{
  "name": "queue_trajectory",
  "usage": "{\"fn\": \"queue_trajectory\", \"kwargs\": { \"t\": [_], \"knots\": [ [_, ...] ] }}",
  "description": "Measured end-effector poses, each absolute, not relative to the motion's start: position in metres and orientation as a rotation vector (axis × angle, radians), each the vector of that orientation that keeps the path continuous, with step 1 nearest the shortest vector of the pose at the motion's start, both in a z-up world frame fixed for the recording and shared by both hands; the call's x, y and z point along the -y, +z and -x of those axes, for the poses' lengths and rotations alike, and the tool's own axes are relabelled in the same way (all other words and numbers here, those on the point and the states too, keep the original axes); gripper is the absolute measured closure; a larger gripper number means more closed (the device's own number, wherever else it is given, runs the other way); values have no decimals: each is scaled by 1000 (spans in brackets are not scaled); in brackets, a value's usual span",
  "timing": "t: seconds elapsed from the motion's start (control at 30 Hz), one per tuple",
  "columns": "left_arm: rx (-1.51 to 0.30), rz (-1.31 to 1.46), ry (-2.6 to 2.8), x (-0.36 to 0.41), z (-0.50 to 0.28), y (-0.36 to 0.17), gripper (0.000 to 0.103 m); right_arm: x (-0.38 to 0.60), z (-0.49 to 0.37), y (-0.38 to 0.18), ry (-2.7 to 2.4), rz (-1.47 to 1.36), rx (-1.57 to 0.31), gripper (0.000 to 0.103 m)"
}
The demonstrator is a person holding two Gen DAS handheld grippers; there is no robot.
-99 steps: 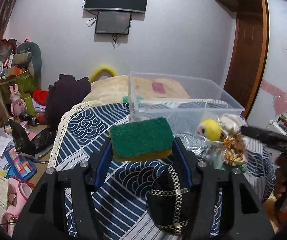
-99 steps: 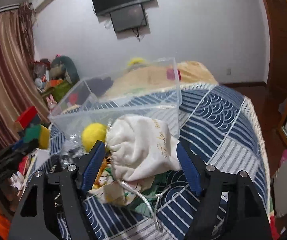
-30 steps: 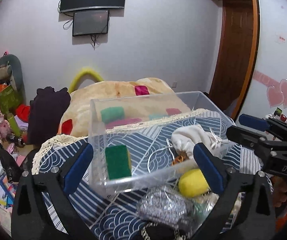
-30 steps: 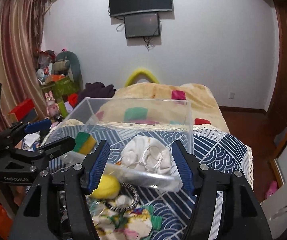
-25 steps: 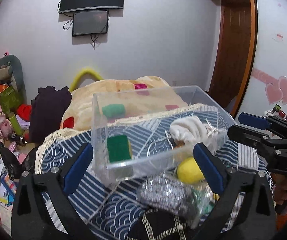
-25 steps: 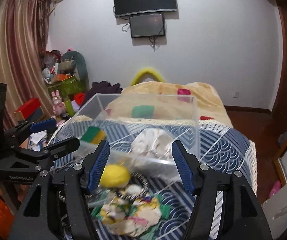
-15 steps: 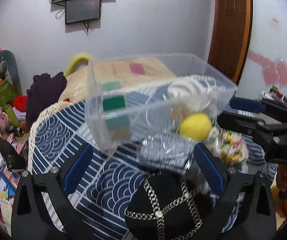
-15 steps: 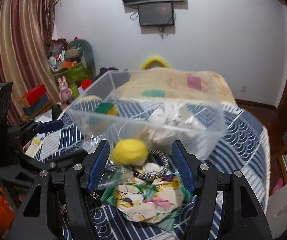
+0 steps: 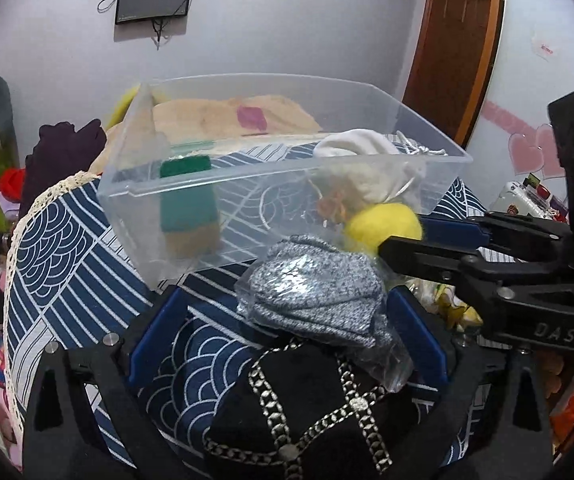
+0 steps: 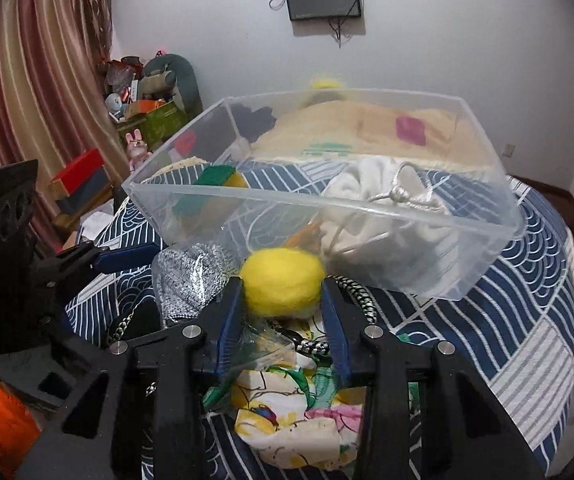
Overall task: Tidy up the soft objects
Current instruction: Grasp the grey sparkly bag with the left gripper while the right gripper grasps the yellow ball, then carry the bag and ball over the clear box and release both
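Observation:
A clear plastic bin [image 9: 287, 184] [image 10: 499, 216] on the blue patterned bedspread holds a green-and-yellow sponge [image 9: 189, 208] [image 10: 217, 178] and a white drawstring pouch [image 9: 363, 164] [image 10: 383, 200]. My right gripper [image 10: 283, 292] [image 9: 405, 236] is shut on a yellow fuzzy ball [image 10: 283, 282] [image 9: 383, 226] just in front of the bin. My left gripper [image 9: 283, 320] is open around a grey knit item in a clear bag [image 9: 319, 300] [image 10: 191, 276], its pads beside it, above a black cap with a chain [image 9: 315, 412].
A floral cloth [image 10: 299, 420] lies under my right gripper. A tan blanket [image 9: 239, 118] lies behind the bin. Clutter of toys and boxes [image 10: 147, 104] stands at the far left by a striped curtain [image 10: 35, 64]. A wooden door [image 9: 459, 40] is at the right.
Both grippers have dropped toward the pile in front of the bin. My right gripper has closed on the yellow ball. My left gripper has narrowed around the bagged grey knit.

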State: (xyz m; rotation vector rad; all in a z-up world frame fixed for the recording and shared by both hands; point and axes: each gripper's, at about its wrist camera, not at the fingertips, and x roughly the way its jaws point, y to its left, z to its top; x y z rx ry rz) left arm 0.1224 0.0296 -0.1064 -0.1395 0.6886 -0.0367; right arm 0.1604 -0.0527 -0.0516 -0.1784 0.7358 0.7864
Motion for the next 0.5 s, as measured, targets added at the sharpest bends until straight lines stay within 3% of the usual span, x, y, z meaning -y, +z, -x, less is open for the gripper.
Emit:
{"fn": "queue_trajectory", "kwargs": {
  "t": [0.03, 0.13, 0.27, 0.5],
  "knots": [
    [-680, 140, -38, -28, -123, -106, 4, 55, -158, -49, 783, 182, -725, 68],
    [-680, 137, -73, -25, -124, -104, 26, 66, -148, -38, 769, 179, -684, 68],
    [-665, 120, -100, -22, -123, -103, 44, 81, -140, -27, 745, 162, -646, 67],
    [-620, 97, -96, -21, -108, -90, 64, 89, -136, -18, 718, 140, -612, 67]
  ]
}}
